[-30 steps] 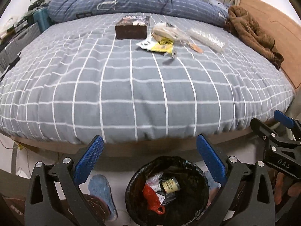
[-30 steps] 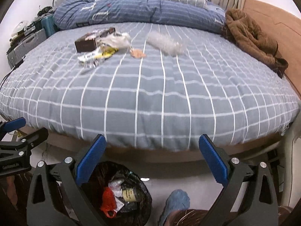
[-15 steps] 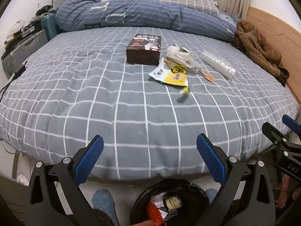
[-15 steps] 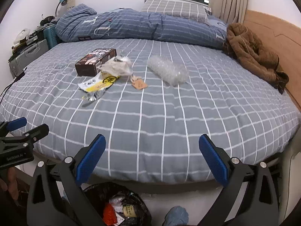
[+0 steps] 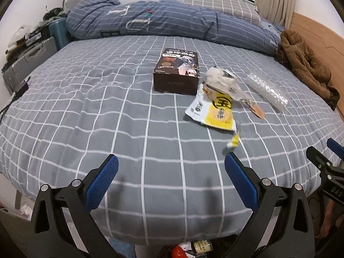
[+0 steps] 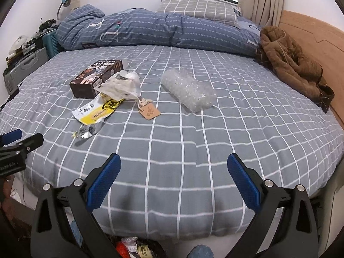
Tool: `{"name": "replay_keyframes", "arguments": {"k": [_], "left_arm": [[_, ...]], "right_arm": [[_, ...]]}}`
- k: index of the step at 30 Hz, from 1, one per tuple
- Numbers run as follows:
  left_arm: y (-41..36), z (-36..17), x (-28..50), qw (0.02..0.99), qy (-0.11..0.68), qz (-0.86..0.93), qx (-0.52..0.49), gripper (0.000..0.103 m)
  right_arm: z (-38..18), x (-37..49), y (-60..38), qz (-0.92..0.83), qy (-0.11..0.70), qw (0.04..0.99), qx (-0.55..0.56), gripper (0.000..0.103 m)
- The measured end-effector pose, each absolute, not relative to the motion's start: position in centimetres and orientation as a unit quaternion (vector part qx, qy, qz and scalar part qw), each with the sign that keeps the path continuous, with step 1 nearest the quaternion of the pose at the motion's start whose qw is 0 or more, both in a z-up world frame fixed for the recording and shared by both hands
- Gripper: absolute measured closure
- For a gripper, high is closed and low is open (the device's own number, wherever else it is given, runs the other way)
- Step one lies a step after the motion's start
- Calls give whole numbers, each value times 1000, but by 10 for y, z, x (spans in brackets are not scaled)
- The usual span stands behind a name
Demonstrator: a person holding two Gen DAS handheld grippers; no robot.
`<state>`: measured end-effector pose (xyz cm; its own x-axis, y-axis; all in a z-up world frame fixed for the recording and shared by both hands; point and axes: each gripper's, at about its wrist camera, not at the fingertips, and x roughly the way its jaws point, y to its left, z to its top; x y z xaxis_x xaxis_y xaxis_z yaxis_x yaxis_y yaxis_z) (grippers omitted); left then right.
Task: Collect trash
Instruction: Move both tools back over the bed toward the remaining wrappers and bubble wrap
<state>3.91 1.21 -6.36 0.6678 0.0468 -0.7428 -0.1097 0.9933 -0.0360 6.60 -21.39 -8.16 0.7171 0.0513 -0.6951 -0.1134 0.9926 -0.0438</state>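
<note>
Both tools (image 5: 171,169) (image 6: 174,168) gape empty, well short of the wrappers (image 6: 96,110)

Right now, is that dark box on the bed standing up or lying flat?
Lying flat: the dark box rests on its broad side, printed face up.

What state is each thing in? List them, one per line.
left gripper: open, empty, over the bed's near edge
right gripper: open, empty
dark box: closed, lying flat
yellow snack wrapper: torn open, flat
crumpled white bag: crumpled, against the box
bubble wrap: rolled, apart from the rest
paper tag: flat
foil scrap: crumpled
</note>
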Motion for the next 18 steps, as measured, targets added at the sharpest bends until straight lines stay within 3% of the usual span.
{"name": "replay_keyframes", "arguments": {"k": [18], "left_arm": [[20,-59,113,912,408,27,-38,6]], "right_arm": [[-68,128,-202,49,356,932,-45,8]]}}
